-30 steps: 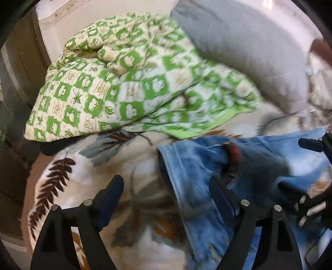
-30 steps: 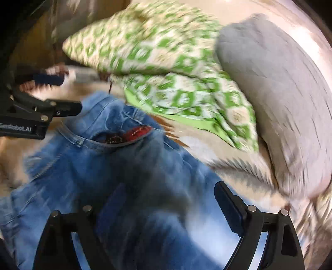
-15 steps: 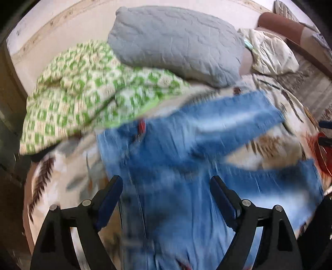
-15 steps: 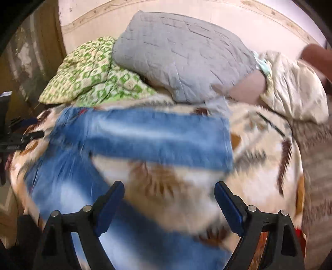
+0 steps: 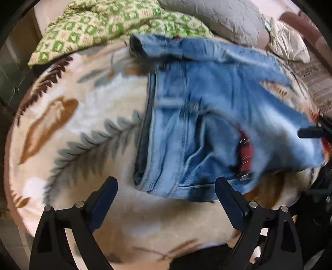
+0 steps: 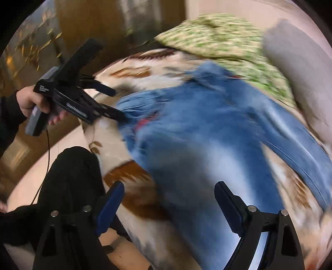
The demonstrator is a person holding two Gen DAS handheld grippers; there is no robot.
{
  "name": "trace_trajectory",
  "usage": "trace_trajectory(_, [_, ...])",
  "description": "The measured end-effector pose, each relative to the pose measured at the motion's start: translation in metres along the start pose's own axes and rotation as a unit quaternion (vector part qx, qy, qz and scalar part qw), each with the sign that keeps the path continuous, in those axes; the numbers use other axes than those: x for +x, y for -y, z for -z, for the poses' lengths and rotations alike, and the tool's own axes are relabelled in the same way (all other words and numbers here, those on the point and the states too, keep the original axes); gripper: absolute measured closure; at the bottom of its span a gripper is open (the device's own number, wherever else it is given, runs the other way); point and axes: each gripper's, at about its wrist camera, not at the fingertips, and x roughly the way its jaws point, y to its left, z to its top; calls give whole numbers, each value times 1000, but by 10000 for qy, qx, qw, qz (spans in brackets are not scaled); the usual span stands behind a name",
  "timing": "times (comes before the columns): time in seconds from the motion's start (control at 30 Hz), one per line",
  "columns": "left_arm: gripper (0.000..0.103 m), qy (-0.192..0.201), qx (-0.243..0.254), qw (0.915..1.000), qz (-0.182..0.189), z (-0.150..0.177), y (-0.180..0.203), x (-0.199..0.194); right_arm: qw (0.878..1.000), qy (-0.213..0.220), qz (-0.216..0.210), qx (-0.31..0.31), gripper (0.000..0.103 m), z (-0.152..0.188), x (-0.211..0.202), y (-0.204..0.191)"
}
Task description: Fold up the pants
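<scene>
- Pants [image 5: 217,116] of light blue denim lie rumpled on a bed, on a cream blanket [image 5: 87,116] with a leaf pattern (a red tag shows at a pocket).
- Left tongs [image 5: 166,193] hang just over the waistband's near edge, their jaws opening, nothing pinched.
- Right tongs [image 6: 169,197] are spread wide over the denim, gripping nothing.
- A green checked quilt [image 5: 108,22] and a grey pillow [image 5: 224,16] lie behind.
</scene>
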Motion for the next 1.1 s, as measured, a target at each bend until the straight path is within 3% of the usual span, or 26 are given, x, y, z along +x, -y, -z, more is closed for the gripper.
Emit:
trace_trajectory(0.07, [10,30,-46,10000,58,4,-1,14,9990,-274,245,-250,13,-9,38,-17])
trace_trajectory(0.1, [18,172,-114,9997,111,6,-3,13,9978,-447,403,-273,13,-10,55,-19])
trace_trajectory(0.13, [59,279,-119,9994,158,6,-4,8,9962,-634,549,-245,22,-10,70,-20])
trace_trajectory(0.17, [65,296,-169,9985,423,6,-9,1,9953,-661,687,-167,45,-10,78,-20])
trace_trajectory(0.2, [68,273,-232,9977,581,7,-13,-3,9964,-546,644,2,53,-10,78,-17])
trace_trajectory(0.27, [71,346,-126,9964,768,10,-17,-17,9978,-397,482,225,84,-14,69,-15])
trace_trajectory(0.37, [72,792,-265,9916,983,19,-31,-54,9993,-174,327,-83,86,-19,50,-32])
trace_trajectory(0.43, [69,733,-346,9921,959,24,-38,-56,9997,-79,196,-155,86,-17,44,-39])
trace_trajectory(0.5, [50,296,-304,9974,588,26,-38,-35,9996,-217,206,-12,81,-17,55,-36])
trace_trajectory(0.53, [37,56,-298,9993,215,27,-36,-24,9988,-404,264,99,67,-16,63,-32])
trace_trajectory(0.57, [32,-34,-293,9994,-196,31,-35,-21,9973,-571,407,236,45,-14,67,-28])
trace_trajectory(0.63, [24,282,-323,9983,-399,33,-32,-35,9959,-427,616,510,31,-7,55,-19])
trace_trajectory(0.7, [16,729,-404,9948,-582,28,-26,-59,9956,-97,560,739,28,4,25,-7])
trace_trajectory(0.77, [8,1080,-533,9912,-544,15,-14,-80,9927,244,751,916,22,18,-11,6])
trace_trajectory(0.9, [3,1630,-421,9851,-342,-23,36,-107,9757,920,1372,1436,11,41,-75,45])
trace_trajectory(0.97, [0,1776,-314,9835,-100,-38,71,-111,9604,1105,1590,2004,5,57,-101,69])
trace_trajectory(1.1, [0,1503,-133,9880,331,-65,144,-98,9209,1371,1517,3319,0,91,-138,119])
